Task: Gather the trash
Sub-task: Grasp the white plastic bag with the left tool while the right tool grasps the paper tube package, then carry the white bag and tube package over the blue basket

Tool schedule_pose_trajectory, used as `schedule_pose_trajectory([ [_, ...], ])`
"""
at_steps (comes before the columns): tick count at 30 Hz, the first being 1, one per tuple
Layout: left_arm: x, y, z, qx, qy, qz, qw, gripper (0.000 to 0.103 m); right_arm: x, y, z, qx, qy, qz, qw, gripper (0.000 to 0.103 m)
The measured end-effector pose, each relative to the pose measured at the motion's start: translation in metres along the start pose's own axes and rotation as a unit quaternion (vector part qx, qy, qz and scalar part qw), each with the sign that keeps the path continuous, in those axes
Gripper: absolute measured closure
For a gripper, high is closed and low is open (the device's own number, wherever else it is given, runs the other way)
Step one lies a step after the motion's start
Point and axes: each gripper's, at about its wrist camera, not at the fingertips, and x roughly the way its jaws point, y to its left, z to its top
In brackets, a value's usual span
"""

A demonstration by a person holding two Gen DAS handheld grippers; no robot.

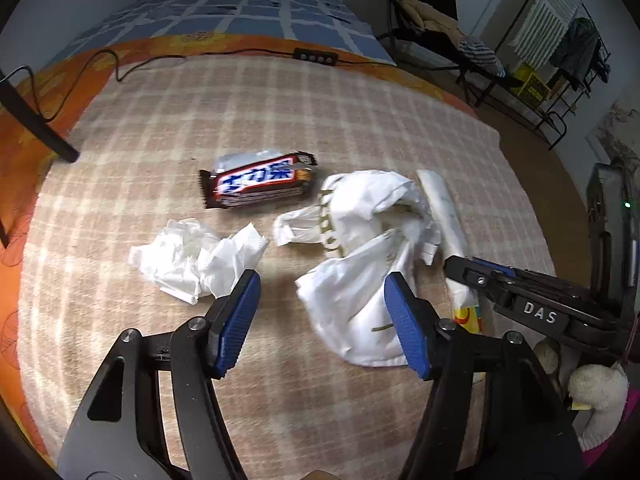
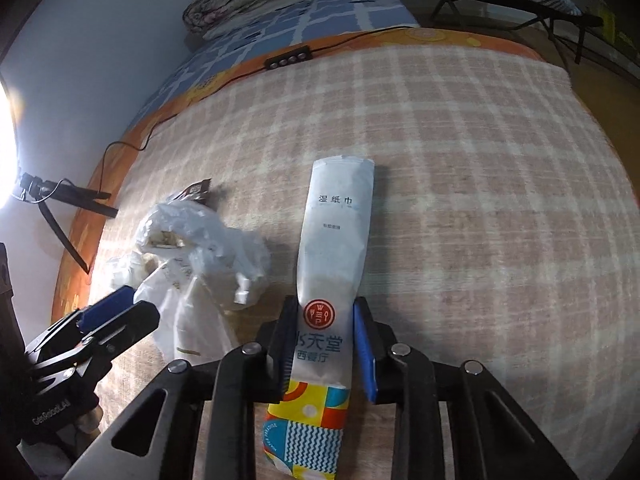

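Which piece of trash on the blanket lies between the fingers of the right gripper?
The long wet-wipe packet, white with a colourful end. The right gripper flanks it; the crumpled tissue, candy wrapper and white plastic bag lie apart.

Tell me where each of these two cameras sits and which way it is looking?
Left wrist view: sits on the left gripper, looking down along its open blue-padded fingers at the plaid blanket, a crumpled white tissue, a brown candy bar wrapper and a crumpled white plastic bag; the right gripper enters from the right.
Right wrist view: sits on the right gripper, whose fingers flank a long white wet-wipe packet; the left gripper shows at left.
Both share the blanket, bag, packet and black power strip.
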Motion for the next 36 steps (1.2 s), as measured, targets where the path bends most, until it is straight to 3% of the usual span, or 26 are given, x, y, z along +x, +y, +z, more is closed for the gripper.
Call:
schedule_pose_trajectory([
  [8, 0.032, -0.026, -0.004, 0.020, 0.021, 0.015, 0.9995, 0.036, -0.015, -0.029, -0.001, 0.030, -0.010, -0.002, 0.999, 0.077],
  [9, 0.033, -0.029, -0.005, 0.028, 0.020, 0.019, 0.9992, 0.042, -0.016, -0.030, -0.002, 0.031, -0.011, -0.002, 0.999, 0.077],
  [10, 0.033, -0.032, -0.006, 0.037, 0.017, 0.021, 0.9990, 0.058, -0.018, -0.031, -0.002, 0.030, -0.013, -0.002, 0.999, 0.077],
  [13, 0.030, -0.039, -0.008, 0.048, 0.012, 0.015, 0.9987, 0.076, -0.023, -0.034, -0.003, 0.029, -0.017, -0.001, 0.999, 0.077],
  [16, 0.019, -0.042, -0.012, 0.057, 0.004, 0.005, 0.9983, 0.087, -0.030, -0.033, -0.005, 0.025, -0.022, 0.000, 0.999, 0.077],
  [27, -0.050, -0.044, -0.024, 0.065, -0.031, -0.045, 0.9964, 0.090, -0.075, -0.013, -0.030, -0.019, -0.048, 0.014, 0.999, 0.078],
  [36, -0.110, -0.042, -0.055, 0.077, -0.048, -0.079, 0.9928, 0.090, -0.118, 0.004, -0.065, -0.049, -0.065, 0.047, 0.996, 0.078],
])
